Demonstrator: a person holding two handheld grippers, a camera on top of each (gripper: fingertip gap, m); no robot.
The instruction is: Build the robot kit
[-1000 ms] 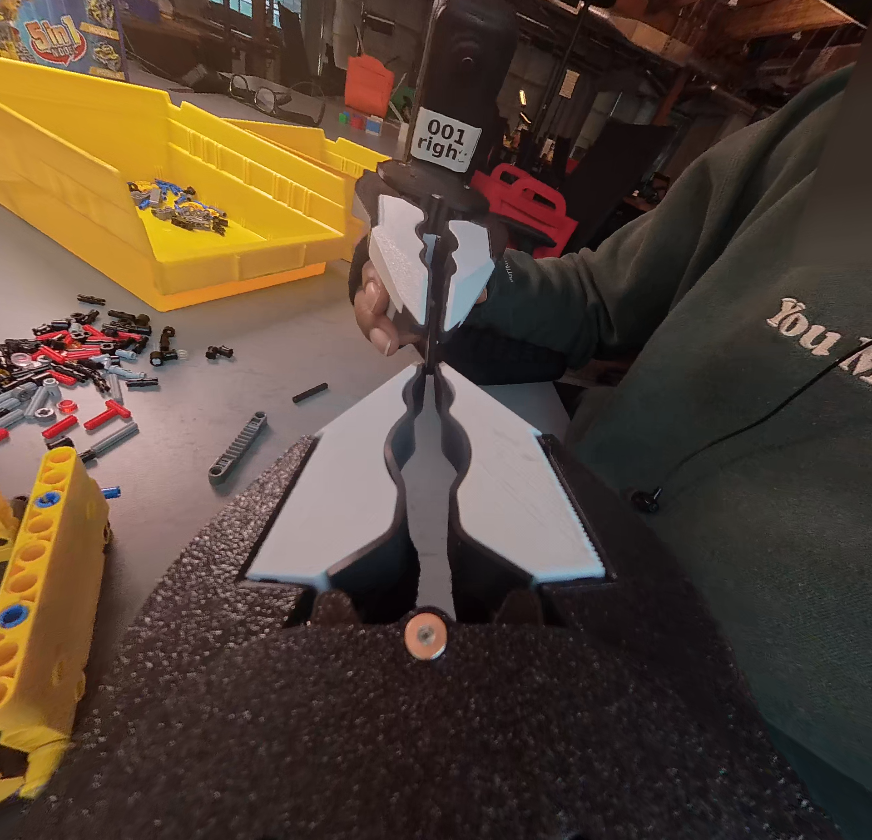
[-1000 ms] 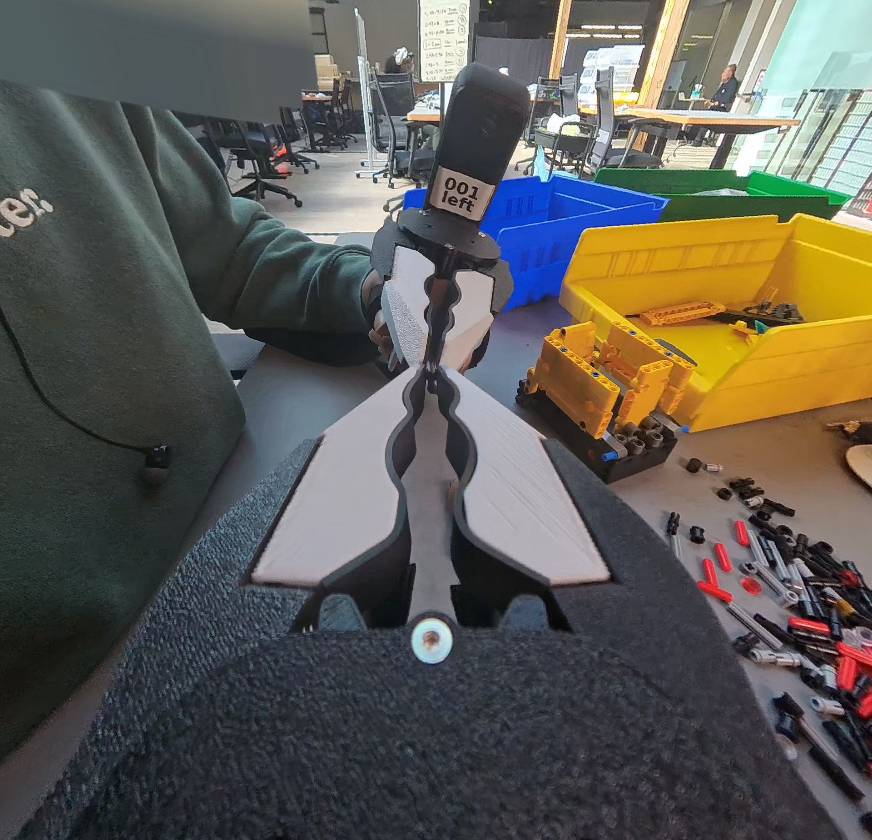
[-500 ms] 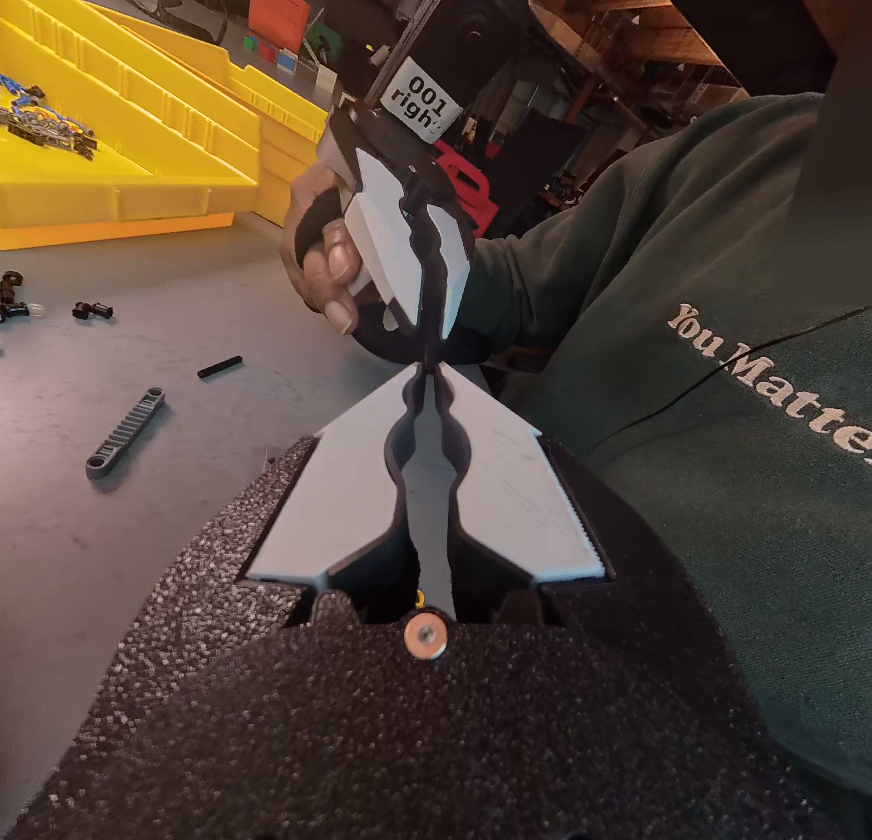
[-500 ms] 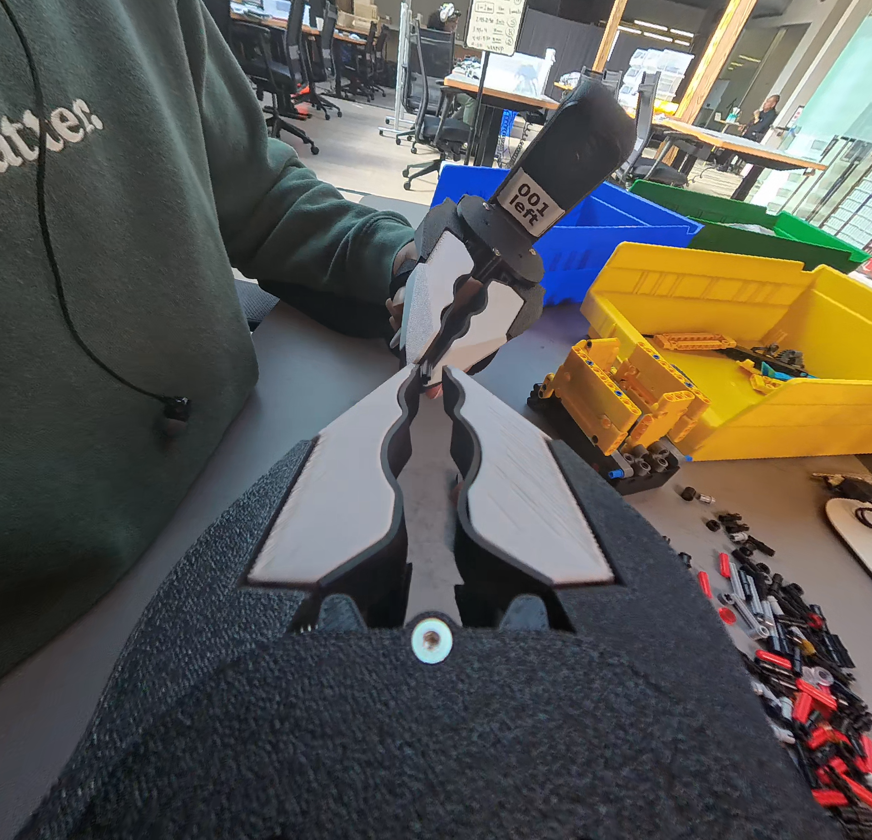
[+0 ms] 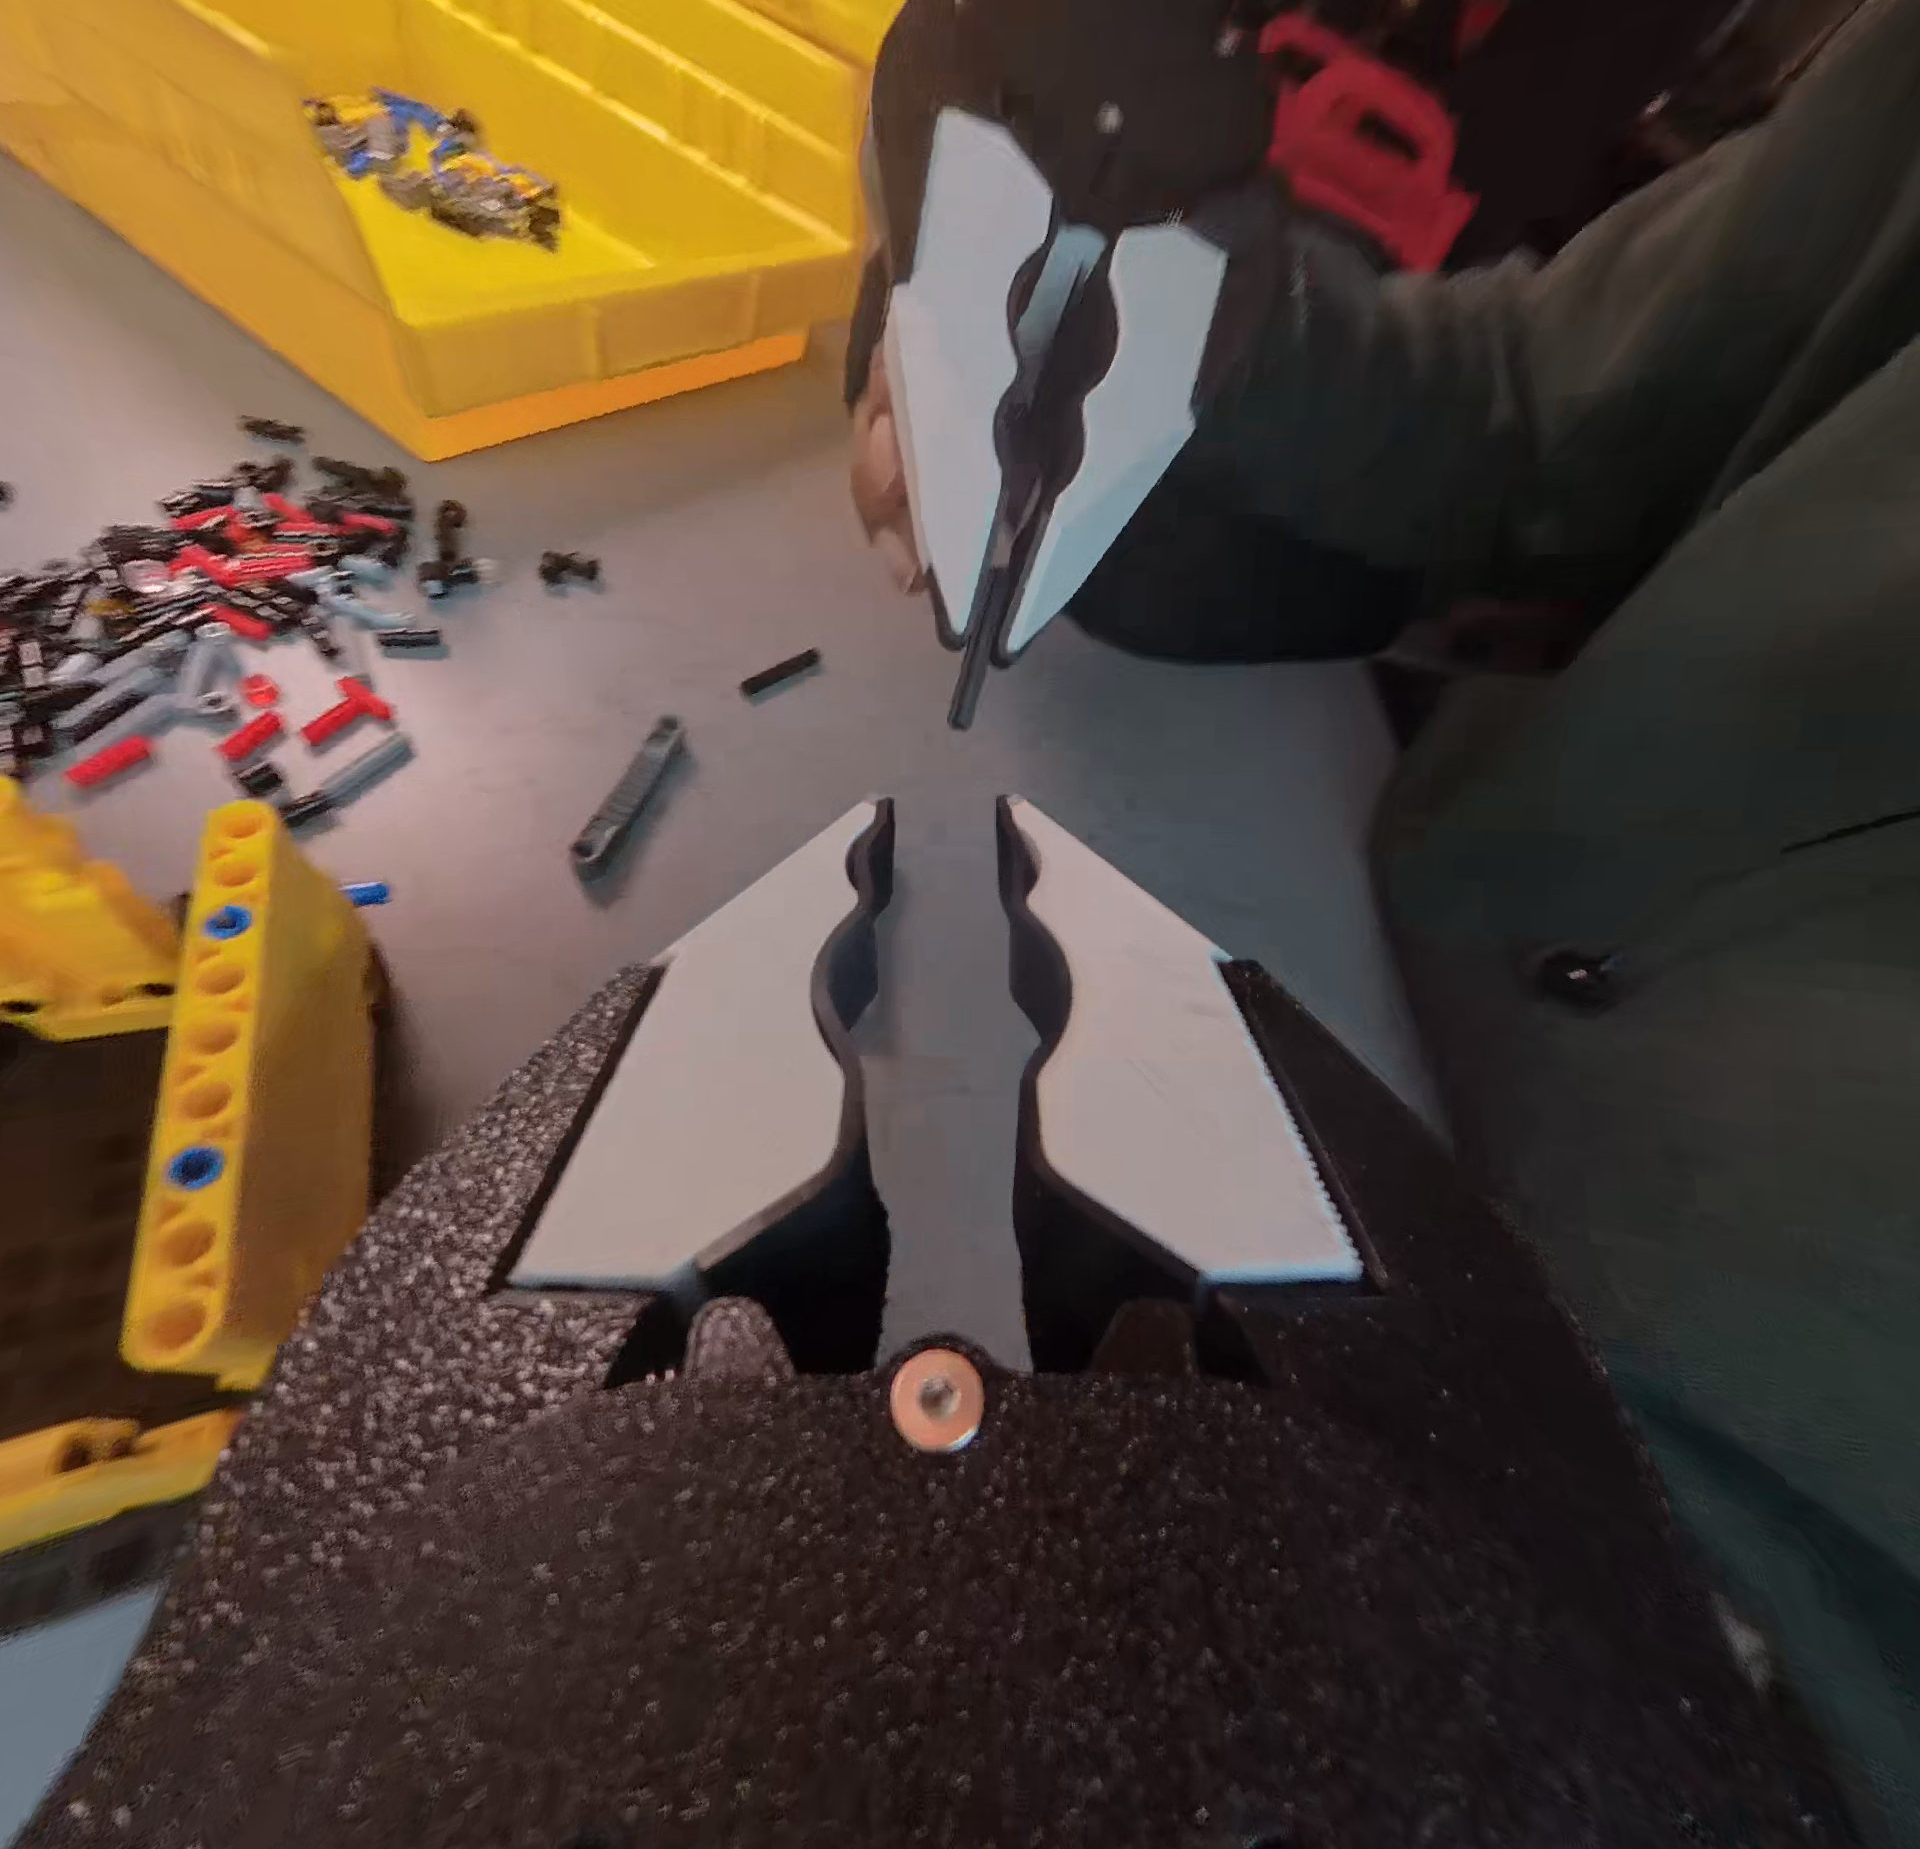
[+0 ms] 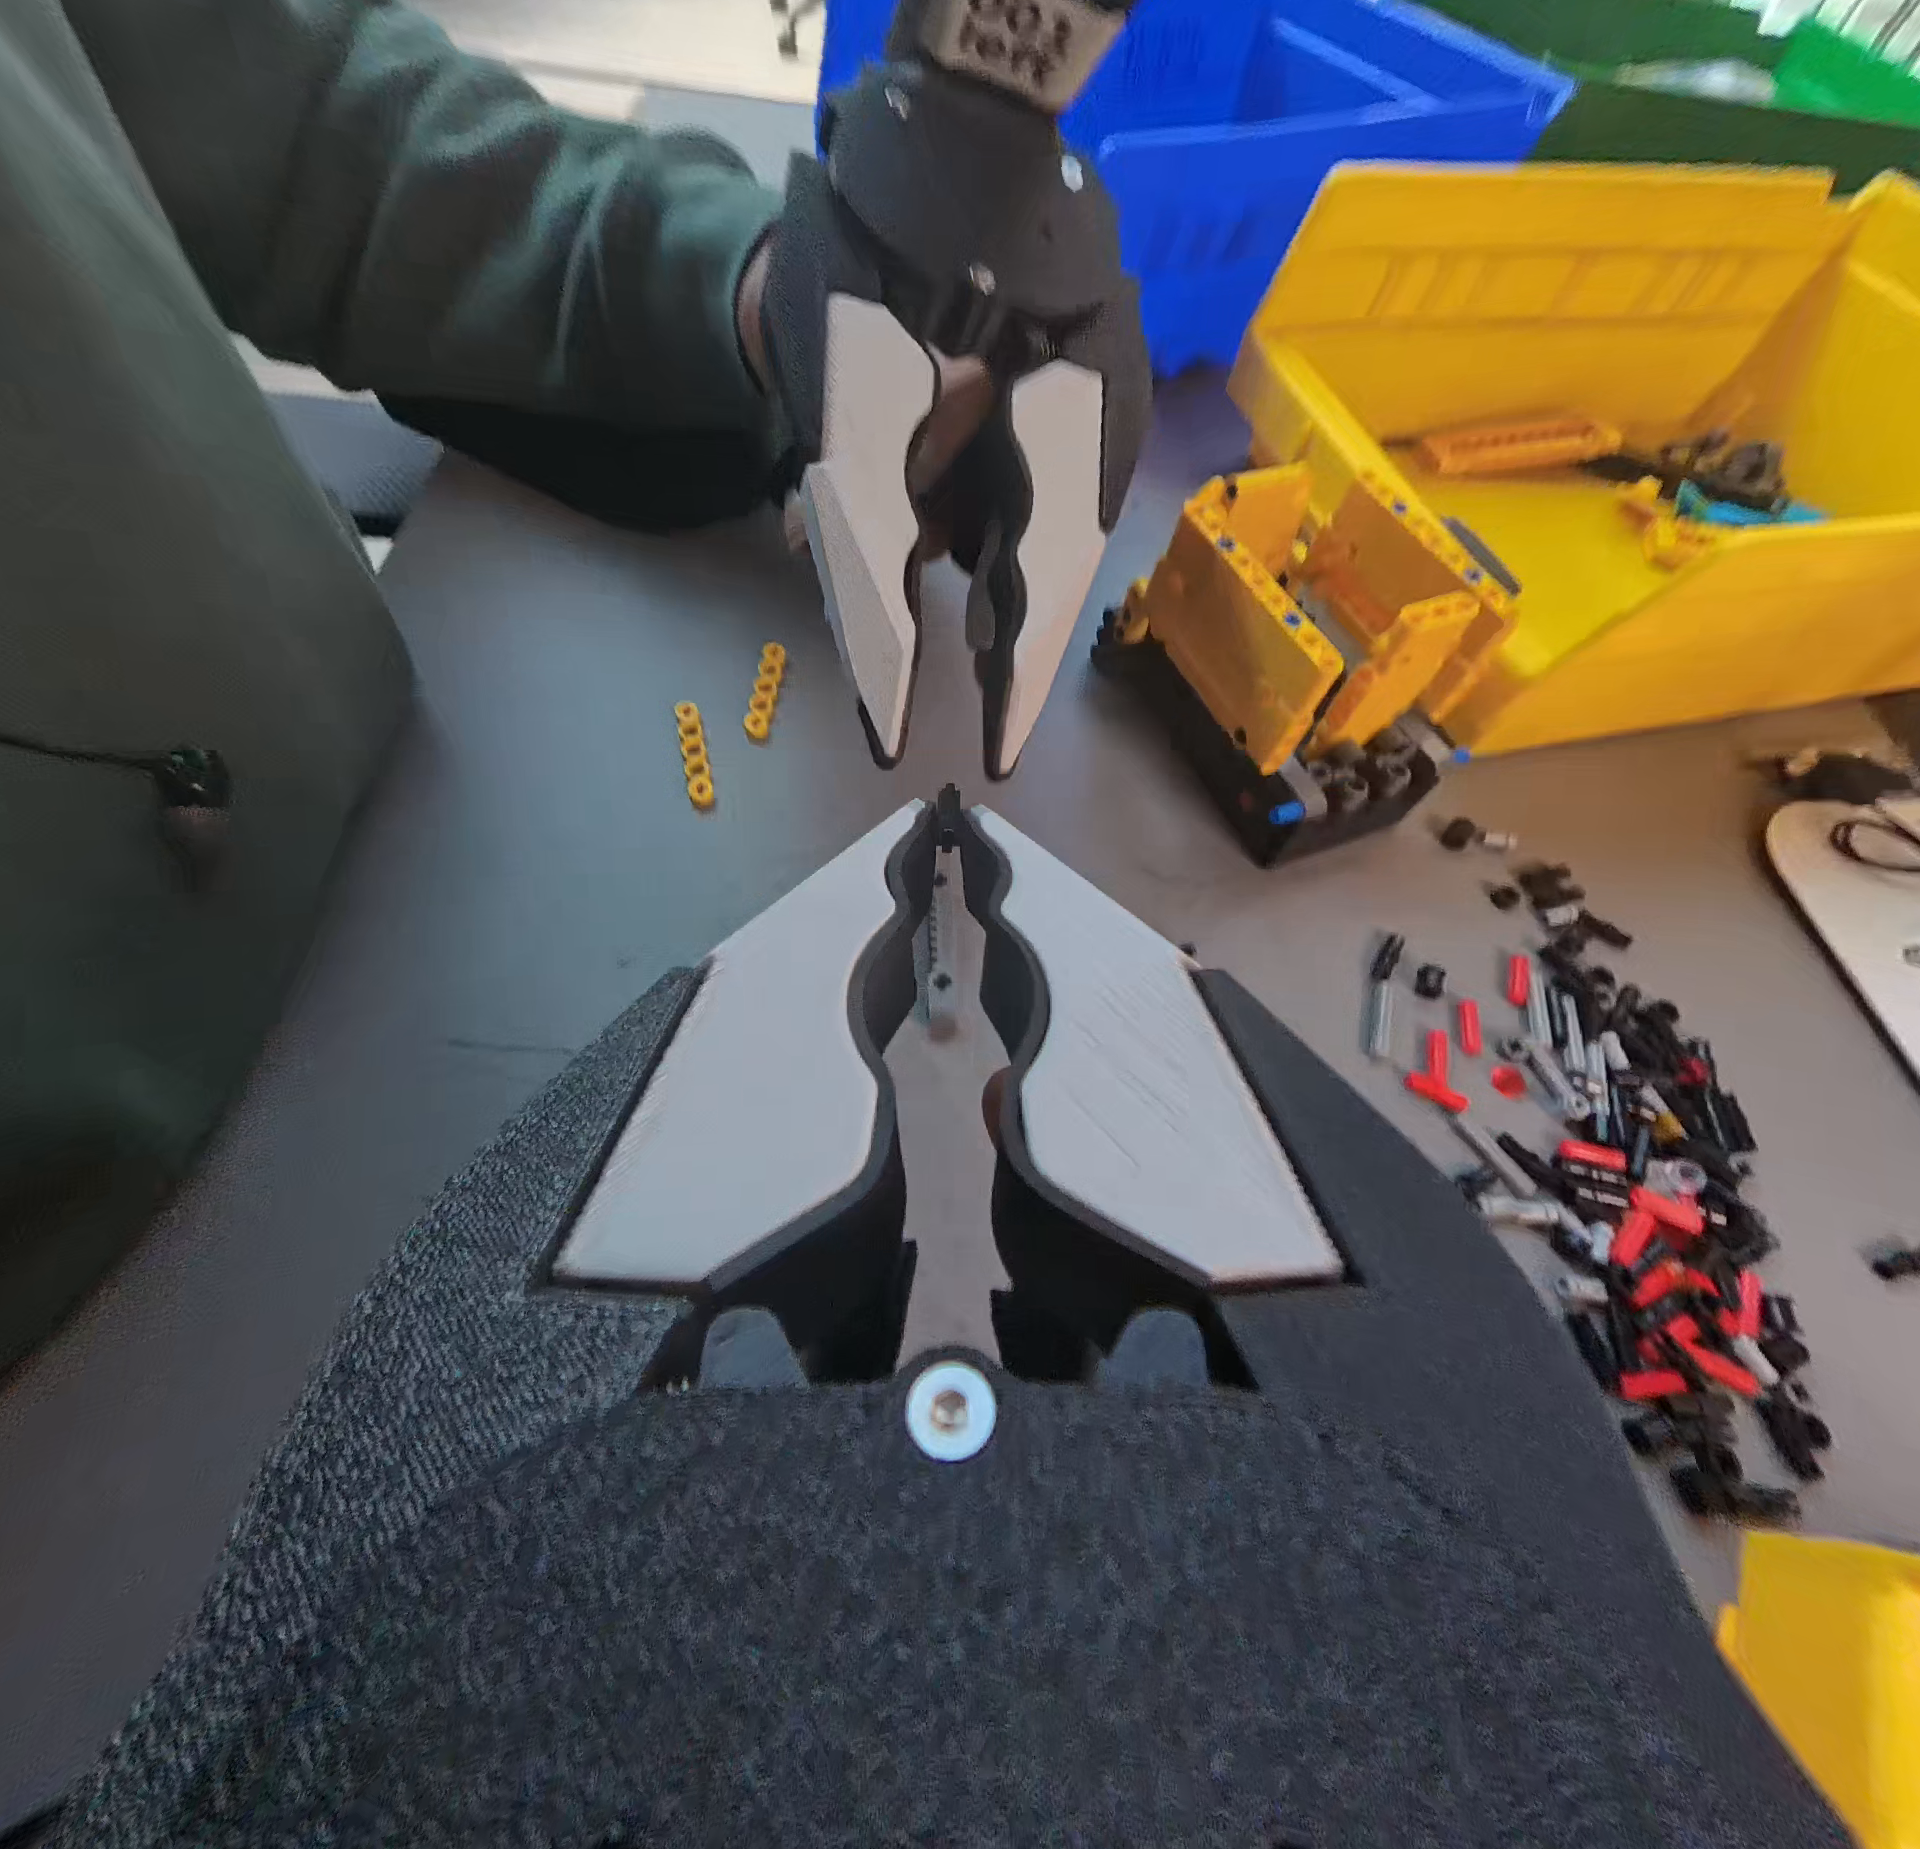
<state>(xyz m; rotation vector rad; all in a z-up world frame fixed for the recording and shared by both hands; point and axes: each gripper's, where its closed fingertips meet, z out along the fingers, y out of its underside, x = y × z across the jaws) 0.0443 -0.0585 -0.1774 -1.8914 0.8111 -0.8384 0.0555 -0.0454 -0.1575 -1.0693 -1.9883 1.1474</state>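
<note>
Right tongs pinch a thin black rod at the tips; left tongs are spread, empty, just opposite. Best kept firmly pinched and level.

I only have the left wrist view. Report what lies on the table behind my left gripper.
Observer: Two small yellow beams lie on the table beside the left gripper, not touching it.
Operator: Now tell me about the bins back there.
Observer: A blue bin stands behind the left gripper, with a green bin beyond it.
</note>
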